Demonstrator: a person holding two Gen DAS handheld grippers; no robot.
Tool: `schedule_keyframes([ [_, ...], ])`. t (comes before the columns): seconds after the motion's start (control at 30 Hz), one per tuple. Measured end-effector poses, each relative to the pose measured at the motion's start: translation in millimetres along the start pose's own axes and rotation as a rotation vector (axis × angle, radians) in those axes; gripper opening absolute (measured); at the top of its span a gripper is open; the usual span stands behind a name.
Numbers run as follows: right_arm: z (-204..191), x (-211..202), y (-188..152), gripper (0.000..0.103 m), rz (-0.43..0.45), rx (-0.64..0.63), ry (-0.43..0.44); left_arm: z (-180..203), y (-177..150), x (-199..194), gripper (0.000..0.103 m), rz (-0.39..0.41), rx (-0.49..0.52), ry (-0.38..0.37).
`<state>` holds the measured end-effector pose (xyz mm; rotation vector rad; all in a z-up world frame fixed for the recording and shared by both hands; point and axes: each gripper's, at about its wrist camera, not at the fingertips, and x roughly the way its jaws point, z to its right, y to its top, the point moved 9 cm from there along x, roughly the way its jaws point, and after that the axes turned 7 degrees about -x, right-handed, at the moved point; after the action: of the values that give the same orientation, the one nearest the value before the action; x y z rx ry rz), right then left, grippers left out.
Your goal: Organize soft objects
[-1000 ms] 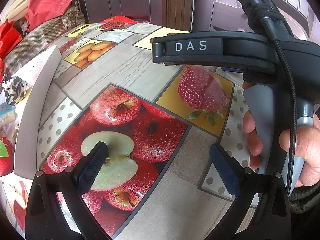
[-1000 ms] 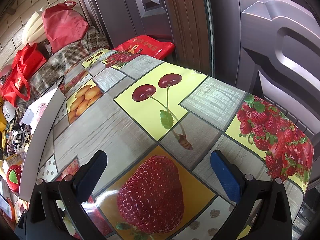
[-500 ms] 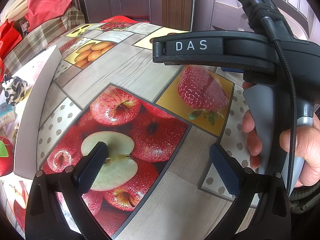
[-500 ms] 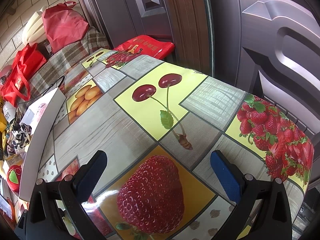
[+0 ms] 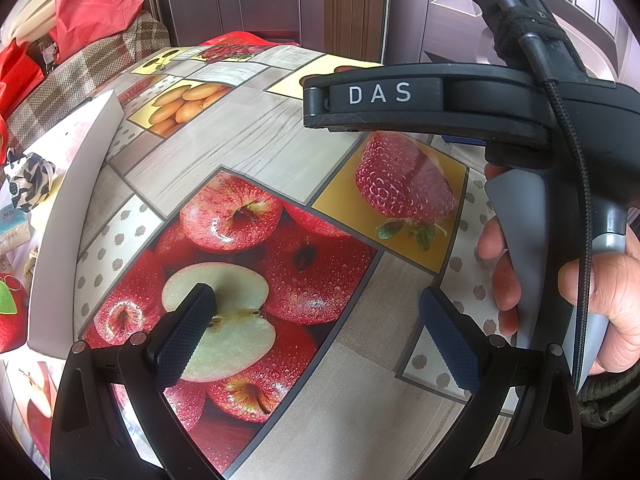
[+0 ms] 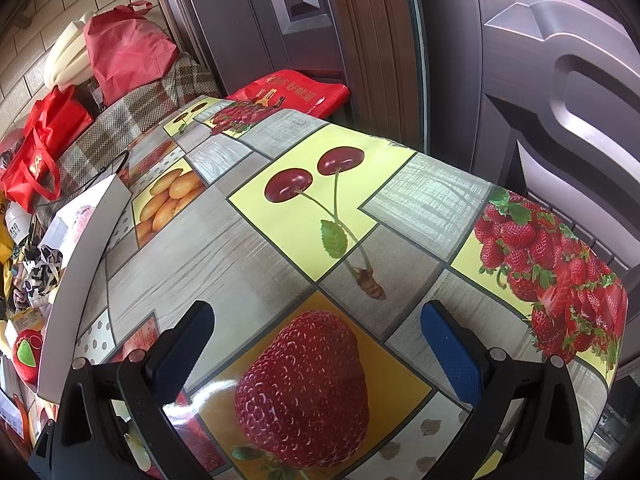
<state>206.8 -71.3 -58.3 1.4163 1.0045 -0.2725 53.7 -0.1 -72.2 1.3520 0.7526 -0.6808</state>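
Observation:
My left gripper (image 5: 316, 308) is open and empty above the fruit-print tablecloth (image 5: 248, 152). My right gripper (image 6: 316, 324) is open and empty over the printed strawberry; its black body marked DAS (image 5: 420, 100) and the hand holding it show in the left wrist view. A white box (image 5: 68, 200) stands at the table's left edge. In it lie soft objects: a black-and-white cow-print item (image 5: 30, 180) and a red strawberry-shaped plush (image 5: 8, 316). The same box (image 6: 76, 248), cow-print item (image 6: 40, 272) and red plush (image 6: 26, 356) show in the right wrist view.
Red bags (image 6: 120, 48) and a plaid cushion (image 6: 132, 116) sit behind the table on the left. A red bag (image 6: 292, 88) lies past the far edge. Dark doors (image 6: 520, 80) stand close behind and to the right. The table's right edge (image 6: 616, 360) is near.

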Motion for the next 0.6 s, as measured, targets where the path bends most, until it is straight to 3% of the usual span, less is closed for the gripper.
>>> schedule_keyframes([
  [0.6,-2.1,3.2,-1.0,0.103,-0.009,-0.015,-0.012,0.0,0.0,0.0,0.102,0.000,0.000,0.000],
])
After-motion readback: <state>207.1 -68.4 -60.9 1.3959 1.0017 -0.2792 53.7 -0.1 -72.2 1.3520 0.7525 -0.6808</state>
